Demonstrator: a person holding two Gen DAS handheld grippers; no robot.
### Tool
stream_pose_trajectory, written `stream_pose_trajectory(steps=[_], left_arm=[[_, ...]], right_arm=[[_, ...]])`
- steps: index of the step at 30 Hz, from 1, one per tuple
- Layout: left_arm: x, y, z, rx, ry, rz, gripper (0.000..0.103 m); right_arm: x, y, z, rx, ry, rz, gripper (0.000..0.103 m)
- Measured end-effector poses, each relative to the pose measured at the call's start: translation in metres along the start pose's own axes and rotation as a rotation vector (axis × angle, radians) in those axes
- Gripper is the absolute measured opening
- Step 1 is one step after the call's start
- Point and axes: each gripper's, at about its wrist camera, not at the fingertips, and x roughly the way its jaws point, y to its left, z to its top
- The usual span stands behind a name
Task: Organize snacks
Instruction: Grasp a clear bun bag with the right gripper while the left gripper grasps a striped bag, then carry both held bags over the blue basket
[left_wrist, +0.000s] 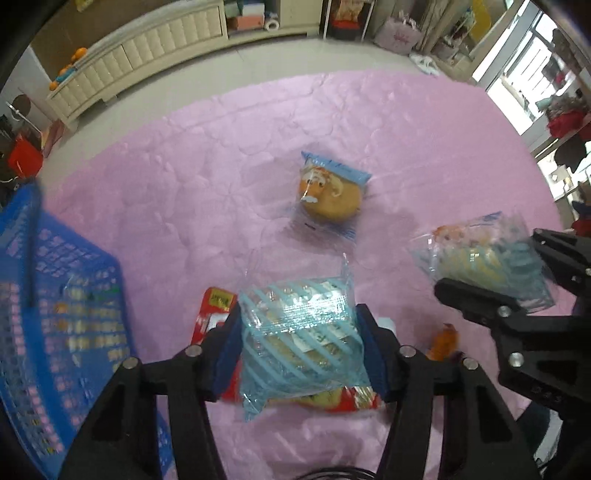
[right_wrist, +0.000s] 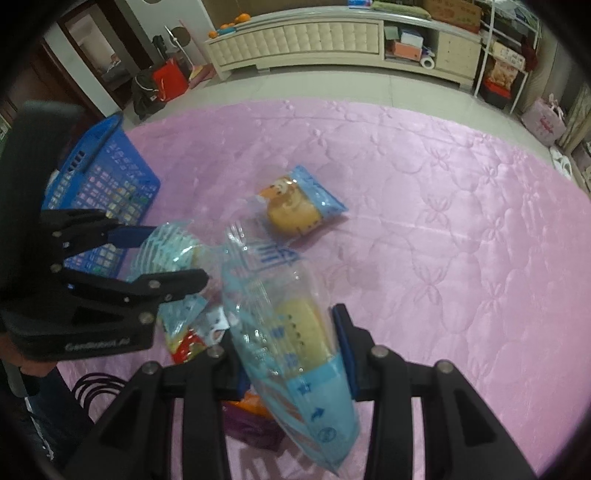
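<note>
2 grippers, each clamped on 1 snack pack, both pointing steeply down.
Left gripper (left_wrist: 301, 341) pinches striped blue pack (left_wrist: 299, 332) at frame bottom; right gripper (right_wrist: 288, 354) grips clear cake pack (right_wrist: 291, 354); blue basket (left_wrist: 55, 295) lower left.

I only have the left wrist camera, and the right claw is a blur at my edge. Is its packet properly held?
Observer: Yes. In the right wrist view the right claw pinches a clear, blue-bottomed packet between both pads, with a yellow cake inside.
Operator: Is anything under it that I miss?
Observer: A purple packet lies on the pink cloth just below that claw, partly hidden by it.
Operator: And behind my own claw?
Observer: A coil of black cable lies on the cloth, behind the left claw.
</note>
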Motion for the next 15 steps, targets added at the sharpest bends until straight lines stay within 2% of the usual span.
stream_pose_trajectory(steps=[9,15], left_arm=[[-0.088,-0.006,-0.045,0.016,-0.117,-0.025,0.055],[-0.130,0.011,-0.069,0.035,-0.181,-0.020,0.055]], right_arm=[[-0.061,0.045,-0.013,0.012,-0.084,-0.034,0.043],[-0.089,0.082,-0.023,0.029,-0.144,-0.037,0.043]])
